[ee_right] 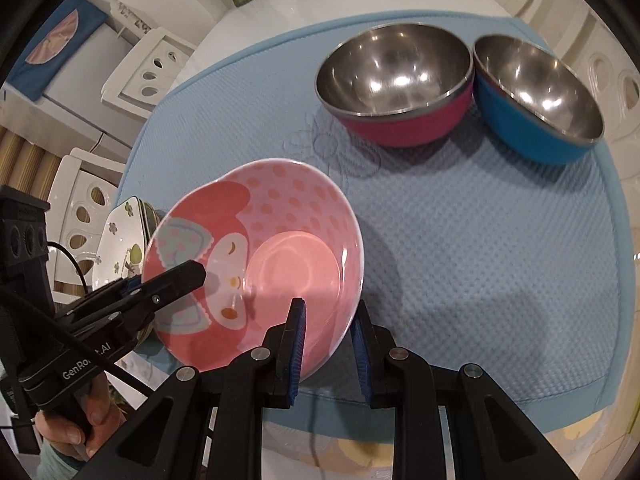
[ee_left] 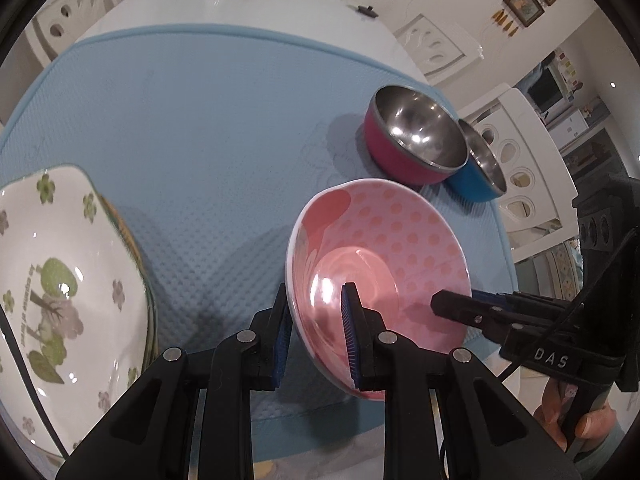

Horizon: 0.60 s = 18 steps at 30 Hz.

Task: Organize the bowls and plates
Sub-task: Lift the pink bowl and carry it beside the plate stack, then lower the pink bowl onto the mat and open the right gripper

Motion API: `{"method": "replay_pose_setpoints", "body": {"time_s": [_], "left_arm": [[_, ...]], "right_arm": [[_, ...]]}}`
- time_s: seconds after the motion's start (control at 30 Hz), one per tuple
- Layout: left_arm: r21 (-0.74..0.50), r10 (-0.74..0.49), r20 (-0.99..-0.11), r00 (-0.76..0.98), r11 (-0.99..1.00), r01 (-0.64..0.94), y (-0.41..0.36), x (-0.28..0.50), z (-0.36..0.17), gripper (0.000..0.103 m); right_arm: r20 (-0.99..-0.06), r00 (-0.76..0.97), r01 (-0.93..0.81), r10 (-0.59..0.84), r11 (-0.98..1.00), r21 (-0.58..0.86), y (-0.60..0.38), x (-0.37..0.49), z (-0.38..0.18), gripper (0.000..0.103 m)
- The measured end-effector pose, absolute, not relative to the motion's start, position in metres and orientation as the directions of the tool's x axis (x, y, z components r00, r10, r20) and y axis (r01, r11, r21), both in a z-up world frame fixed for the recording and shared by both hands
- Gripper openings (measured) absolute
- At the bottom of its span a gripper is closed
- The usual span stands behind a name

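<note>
- The left gripper [ee_left: 320, 332] is clamped on the near rim of a pink bowl [ee_left: 384, 248], one blue pad outside the wall and the other inside it.
- The right gripper [ee_right: 330, 336] grips the same pink bowl [ee_right: 280, 248] on another stretch of its rim, again with one pad inside and one outside.
- The pink bowl is dotted, with a cartoon face printed inside; it is tilted, its opening turned toward the cameras, and sits low in the centre of both views above a light blue mat [ee_left: 208, 128].
- In the left wrist view the right gripper enters from the right edge, its tip at the bowl's right rim; a hand [ee_left: 576, 416] holds its handle at the lower right.
- In the right wrist view the left gripper comes in from the lower left, with a hand [ee_right: 76, 428] on its grip.
- A red bowl [ee_right: 400, 92] and a blue bowl [ee_right: 536, 108], both steel inside, stand upright, touching side by side, on the mat at the upper right.
- A white flowered plate [ee_left: 60, 288] tops a small stack at the left edge of the left wrist view.
- The mat lies on a white table [ee_left: 224, 4].
</note>
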<state>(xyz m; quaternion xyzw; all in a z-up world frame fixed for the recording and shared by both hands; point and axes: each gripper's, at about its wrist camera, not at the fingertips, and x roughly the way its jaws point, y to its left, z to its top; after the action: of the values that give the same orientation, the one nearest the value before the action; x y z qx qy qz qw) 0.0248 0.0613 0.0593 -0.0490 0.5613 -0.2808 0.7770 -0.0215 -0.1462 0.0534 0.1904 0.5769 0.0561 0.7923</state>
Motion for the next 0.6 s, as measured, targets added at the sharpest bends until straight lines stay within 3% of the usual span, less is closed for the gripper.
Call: {"method": "replay_pose_setpoints", "body": {"time_s": [0.33, 0.6], "left_arm": [[-0.347, -0.474, -0.822, 0.317, 0.857, 0.381, 0.083, 0.023, 0.093, 0.023], [-0.339, -0.523, -0.761, 0.384, 0.825, 0.451, 0.081, 0.021, 0.14, 0.023]], "right_arm": [[-0.878, 0.326, 0.187, 0.35, 0.886, 0.423, -0.163, -0.033, 0.058, 0.023], [-0.878, 0.391, 0.166, 0.275, 0.918, 0.361, -0.156, -0.046, 0.091, 0.023]]}}
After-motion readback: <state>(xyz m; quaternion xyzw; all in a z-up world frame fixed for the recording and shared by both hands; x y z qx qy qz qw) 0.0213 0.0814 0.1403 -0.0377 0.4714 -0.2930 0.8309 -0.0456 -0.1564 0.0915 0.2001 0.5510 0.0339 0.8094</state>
